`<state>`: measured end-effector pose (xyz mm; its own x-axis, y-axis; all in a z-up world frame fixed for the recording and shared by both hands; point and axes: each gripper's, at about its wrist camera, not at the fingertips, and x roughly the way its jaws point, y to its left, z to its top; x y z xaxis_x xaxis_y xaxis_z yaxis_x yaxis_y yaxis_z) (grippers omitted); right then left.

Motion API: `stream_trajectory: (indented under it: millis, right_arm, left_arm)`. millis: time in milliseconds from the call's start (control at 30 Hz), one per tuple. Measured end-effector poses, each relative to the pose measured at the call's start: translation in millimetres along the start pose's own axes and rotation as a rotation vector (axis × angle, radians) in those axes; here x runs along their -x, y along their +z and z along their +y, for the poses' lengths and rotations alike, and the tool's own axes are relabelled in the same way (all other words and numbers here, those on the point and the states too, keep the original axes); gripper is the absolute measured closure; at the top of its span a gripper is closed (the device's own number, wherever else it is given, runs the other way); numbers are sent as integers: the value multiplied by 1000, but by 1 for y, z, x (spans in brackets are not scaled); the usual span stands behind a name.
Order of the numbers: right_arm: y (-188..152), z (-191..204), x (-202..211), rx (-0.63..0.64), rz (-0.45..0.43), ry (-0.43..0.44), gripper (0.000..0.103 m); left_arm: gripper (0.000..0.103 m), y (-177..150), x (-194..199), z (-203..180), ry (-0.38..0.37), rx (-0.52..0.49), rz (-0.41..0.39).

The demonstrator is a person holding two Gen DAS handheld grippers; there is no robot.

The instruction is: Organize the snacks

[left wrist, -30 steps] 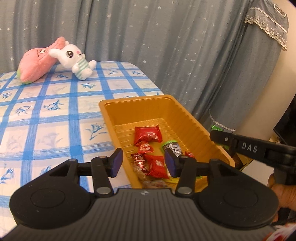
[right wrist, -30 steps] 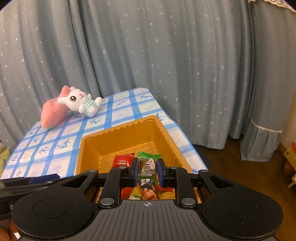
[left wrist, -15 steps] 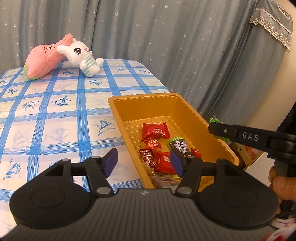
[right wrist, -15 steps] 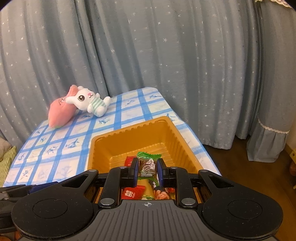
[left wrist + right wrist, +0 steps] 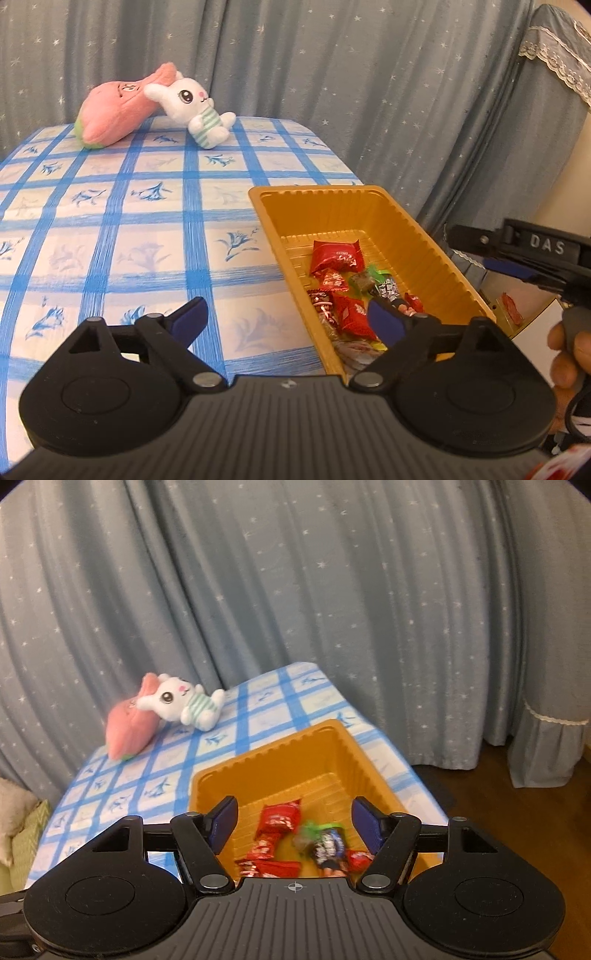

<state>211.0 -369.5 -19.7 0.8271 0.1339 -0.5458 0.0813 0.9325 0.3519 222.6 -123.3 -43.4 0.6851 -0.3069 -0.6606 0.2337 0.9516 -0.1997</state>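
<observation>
An orange plastic tray (image 5: 424, 236) (image 5: 354, 753) sits at the right edge of the blue-checked table. Several wrapped snacks lie in it: red packets (image 5: 336, 254) (image 5: 280, 816), a brown snack with a green wrapper end (image 5: 365, 278) (image 5: 308, 836) and a dark packet (image 5: 330, 845). My left gripper (image 5: 286, 317) hovers over the tray's near left rim; its jaws are opening wide, with nothing held between them. My right gripper (image 5: 295, 821) hangs above the tray, jaws opening, and the green-ended snack lies loose and blurred below them. In the left wrist view the right gripper (image 5: 517, 251) shows at the far right, held by a hand (image 5: 569, 350).
A pink plush (image 5: 118, 107) (image 5: 129, 727) and a white rabbit plush (image 5: 195, 107) (image 5: 181, 701) lie at the table's far end. Grey-blue starred curtains (image 5: 332, 609) hang behind. The table edge drops to a wooden floor (image 5: 517, 812) right of the tray.
My right gripper opened and let go of the green-ended snack, which dropped into the tray. My left gripper's jaws spread much wider. Both hands stayed roughly in place.
</observation>
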Motion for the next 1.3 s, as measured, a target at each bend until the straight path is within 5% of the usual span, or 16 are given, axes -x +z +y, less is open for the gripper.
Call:
stream_trajectory:
  millis: [433, 1300]
  right_arm:
    - [-24, -8, 46, -45, 34, -74, 35]
    - [-55, 37, 137, 98, 64, -49, 32]
  left_arm:
    - [0, -12, 37, -6, 32, -4, 1]
    - [0, -48, 138, -14, 136, 12, -11]
